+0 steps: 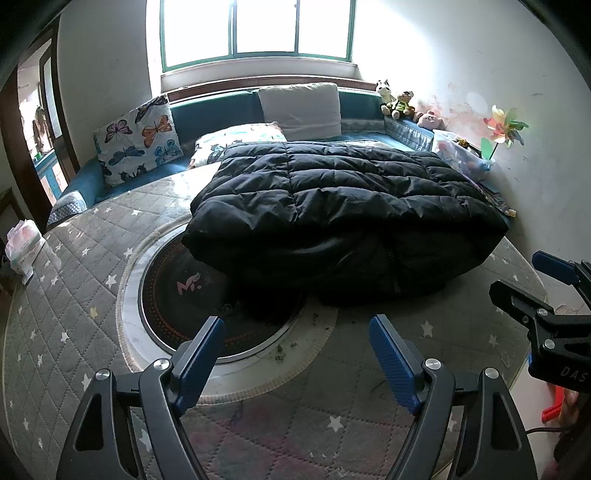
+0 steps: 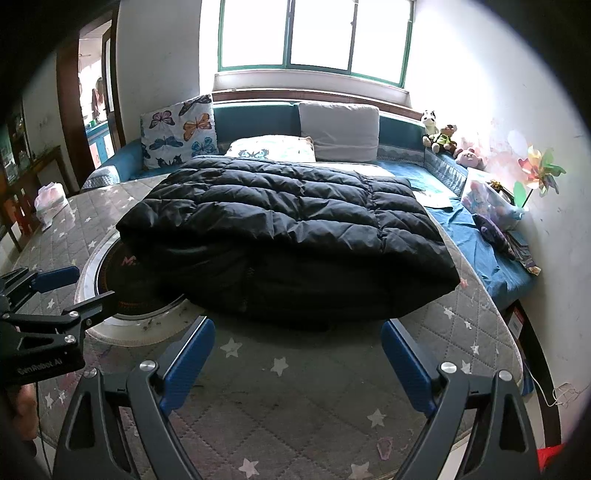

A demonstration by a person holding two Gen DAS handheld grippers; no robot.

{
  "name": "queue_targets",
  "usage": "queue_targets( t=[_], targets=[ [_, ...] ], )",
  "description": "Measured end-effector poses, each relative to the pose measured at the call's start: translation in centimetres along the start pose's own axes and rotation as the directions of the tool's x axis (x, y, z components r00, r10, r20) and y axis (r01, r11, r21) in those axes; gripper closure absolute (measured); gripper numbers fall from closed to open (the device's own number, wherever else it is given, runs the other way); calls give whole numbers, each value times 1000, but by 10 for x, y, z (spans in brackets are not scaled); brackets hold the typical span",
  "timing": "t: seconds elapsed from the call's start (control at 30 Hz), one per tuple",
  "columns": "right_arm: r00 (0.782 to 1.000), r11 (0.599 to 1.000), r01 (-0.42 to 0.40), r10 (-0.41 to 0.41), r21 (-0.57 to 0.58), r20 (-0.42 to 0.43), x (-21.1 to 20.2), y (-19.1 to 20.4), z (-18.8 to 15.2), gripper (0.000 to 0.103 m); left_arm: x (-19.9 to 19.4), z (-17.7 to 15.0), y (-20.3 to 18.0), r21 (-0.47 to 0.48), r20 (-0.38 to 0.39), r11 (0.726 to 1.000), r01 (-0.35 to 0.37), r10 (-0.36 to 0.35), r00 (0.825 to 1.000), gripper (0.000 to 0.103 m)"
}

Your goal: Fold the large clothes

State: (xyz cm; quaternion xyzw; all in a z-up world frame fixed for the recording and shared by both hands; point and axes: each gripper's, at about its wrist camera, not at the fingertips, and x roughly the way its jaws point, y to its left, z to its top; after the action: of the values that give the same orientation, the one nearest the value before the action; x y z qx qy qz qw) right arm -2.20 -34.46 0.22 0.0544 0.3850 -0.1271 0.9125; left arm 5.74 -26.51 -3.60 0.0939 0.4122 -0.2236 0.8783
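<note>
A big black puffy coat point(image 1: 343, 218) lies folded over on a round tabletop point(image 1: 74, 332) that wears a grey quilted cover with little white stars. The coat sits on the far half of the tabletop, and its near edge hangs partly over a dark round glass plate point(image 1: 177, 306) set in the middle. The left tool point(image 1: 297, 332) hovers near the front of the coat with its two blue fingers point(image 1: 201, 354) spread wide apart, and nothing is between them. The right tool point(image 2: 297, 334) does the same thing on its side, blue fingers apart and empty, just short of the coat's edge. From the left view I can see most of the glass plate, with pink letters on it and some crumbs around its white ring. The right view only shows a thin slice of that plate, because the coat covers the rest. But the right view shows more of the blue bed point(image 2: 491, 258) behind the tabletop, and a purple thing lying on it by the wall. Each view catches the other tool at its side edge. Both views show a butterfly pillow point(image 1: 138, 138), a plain grey pillow point(image 1: 301, 109), some stuffed toys point(image 1: 400, 103) in the corner, a bright pinwheel point(image 1: 506, 127) by the wall, and a sunny window point(image 1: 258, 31). A pack of tissues point(image 1: 24, 243) rests at the left rim of the tabletop.
</note>
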Motion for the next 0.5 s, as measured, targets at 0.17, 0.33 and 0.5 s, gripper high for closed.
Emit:
queue_targets(
  t=[0.17,0.33,0.5],
  targets=[
    [1000,1000,-3,3,-9,-2,0,1,1,3,1,-1,-1,5,-3,1000,2,-2,1000,17],
    [1000,1000,-4,4,-11,-3,1,0,1,3,3,-2,-1,1,-5,1000,4,-4,1000,17],
    [1000,1000,-3,3,-11,-3,0,1,1,3,3,-2,0,0,-7,1000,5,-5,1000,17]
  ],
)
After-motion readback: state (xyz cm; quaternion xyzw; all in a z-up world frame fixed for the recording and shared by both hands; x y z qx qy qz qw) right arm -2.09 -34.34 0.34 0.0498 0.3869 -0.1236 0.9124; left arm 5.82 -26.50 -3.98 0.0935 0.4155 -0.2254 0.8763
